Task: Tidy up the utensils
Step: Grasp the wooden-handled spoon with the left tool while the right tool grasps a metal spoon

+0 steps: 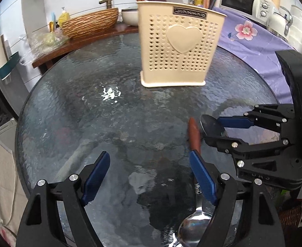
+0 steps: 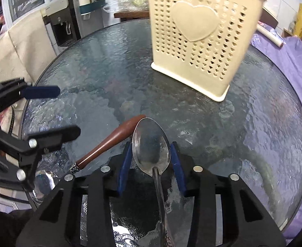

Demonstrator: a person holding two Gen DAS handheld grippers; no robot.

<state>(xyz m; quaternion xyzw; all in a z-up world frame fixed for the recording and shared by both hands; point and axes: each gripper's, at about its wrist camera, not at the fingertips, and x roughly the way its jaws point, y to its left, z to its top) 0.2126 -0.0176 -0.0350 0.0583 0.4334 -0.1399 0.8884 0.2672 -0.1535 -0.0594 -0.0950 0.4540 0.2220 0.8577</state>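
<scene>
The right gripper point(image 2: 152, 160) is standing partly closed around the bowl of a steel spoon point(image 2: 151, 150). The blue pads point(image 2: 124, 164) are sitting just beside the bowl's edges, and a firm pinch is not confirmed, since a sliver of gap seems to remain on each side. The spoon's handle is running back under the gripper body, toward the camera.

To seat this grip well, the pads should be closing squarely on the widest part of the bowl or on the neck behind it — a curved, polished bowl is likely to slip or twist if clamped off-centre.

The left gripper point(image 1: 148, 177) is hanging wide open over the glass table point(image 1: 89, 123), holding nothing. A second spoon point(image 1: 194, 228) with a brown wooden handle point(image 1: 194, 135) is lying beneath it, the handle tip resting close beside the first spoon's bowl.

The cream perforated holder point(image 1: 179, 47) — the likely destination — is standing upright further back on the table, well apart from both spoons.

Two hazards are applying: the wooden handle may get dragged along during the lift, and the two grippers are working close together.
</scene>
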